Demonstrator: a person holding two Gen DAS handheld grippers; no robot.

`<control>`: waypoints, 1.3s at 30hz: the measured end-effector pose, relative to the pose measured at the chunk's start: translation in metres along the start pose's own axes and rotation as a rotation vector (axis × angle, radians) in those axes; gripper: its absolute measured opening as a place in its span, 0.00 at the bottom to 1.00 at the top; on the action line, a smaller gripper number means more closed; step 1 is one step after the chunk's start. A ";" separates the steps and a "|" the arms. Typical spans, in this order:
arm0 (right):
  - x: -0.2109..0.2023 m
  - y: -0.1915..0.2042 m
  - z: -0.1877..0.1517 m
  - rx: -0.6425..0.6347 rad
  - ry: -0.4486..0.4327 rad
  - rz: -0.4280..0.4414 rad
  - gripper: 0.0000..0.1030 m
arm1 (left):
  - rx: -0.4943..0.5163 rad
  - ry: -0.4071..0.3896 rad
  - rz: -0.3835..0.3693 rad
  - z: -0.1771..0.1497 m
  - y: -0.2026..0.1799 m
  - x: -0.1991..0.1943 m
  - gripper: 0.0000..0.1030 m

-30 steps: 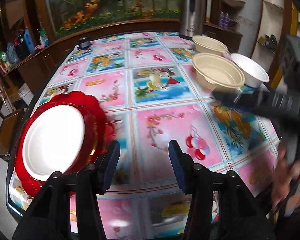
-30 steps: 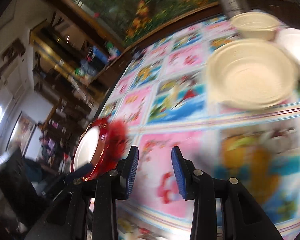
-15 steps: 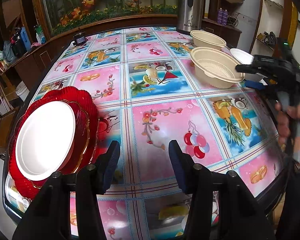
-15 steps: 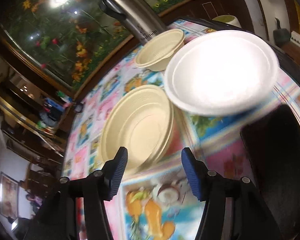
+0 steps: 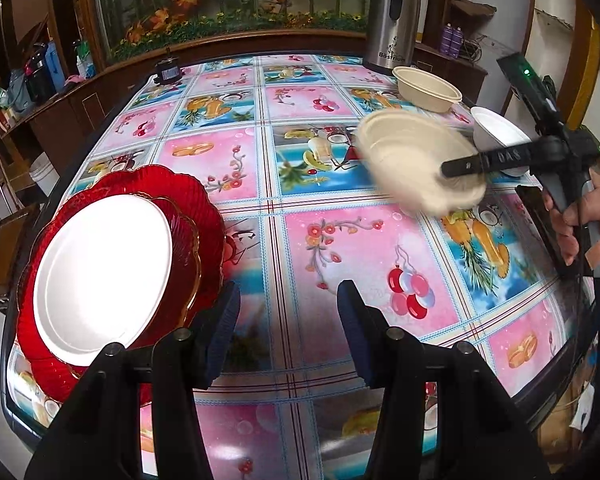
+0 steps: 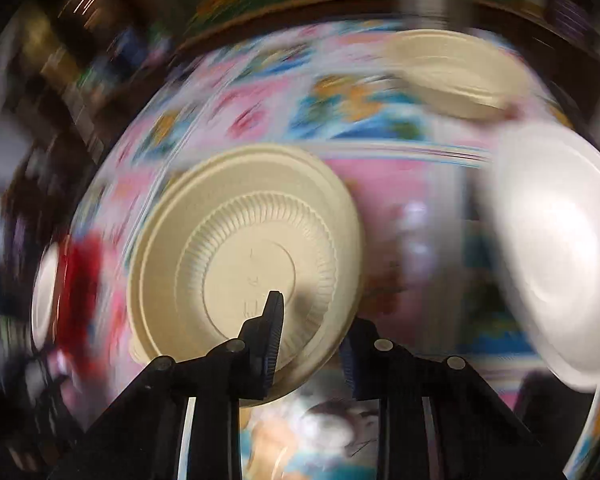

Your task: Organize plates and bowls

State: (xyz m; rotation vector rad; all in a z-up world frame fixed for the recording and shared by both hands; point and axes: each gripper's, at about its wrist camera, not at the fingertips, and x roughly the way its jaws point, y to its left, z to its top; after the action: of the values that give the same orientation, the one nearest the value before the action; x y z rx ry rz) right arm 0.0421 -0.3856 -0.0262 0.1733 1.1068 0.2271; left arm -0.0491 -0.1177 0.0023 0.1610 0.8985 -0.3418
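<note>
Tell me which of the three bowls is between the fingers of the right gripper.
The ribbed beige bowl: the right gripper is closing on its rim. The other beige bowl and the white bowl stay on the table.

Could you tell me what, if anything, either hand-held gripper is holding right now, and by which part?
The right hand-held gripper is closing on the beige bowl at its near wall and rim, one finger inside, one outside. The left hand-held gripper holds nothing.

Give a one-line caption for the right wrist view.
Right claw closing on the rim of a tilted beige bowl, white bowl alongside.
</note>
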 end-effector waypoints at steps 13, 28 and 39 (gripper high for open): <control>-0.047 0.066 -0.006 -0.263 -0.150 -0.036 0.48 | -0.005 0.006 -0.004 0.009 -0.002 -0.003 0.48; -0.037 0.111 -0.090 -0.013 0.026 0.575 0.50 | -0.103 -0.015 0.031 0.016 0.033 -0.011 0.48; -0.053 0.053 -0.072 0.133 -0.150 0.279 0.50 | -0.083 -0.019 0.016 0.016 0.028 -0.013 0.48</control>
State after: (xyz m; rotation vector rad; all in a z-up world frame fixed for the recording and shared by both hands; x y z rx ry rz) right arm -0.0501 -0.3464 0.0012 0.4583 0.9468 0.3835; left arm -0.0346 -0.0934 0.0219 0.0888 0.8905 -0.2899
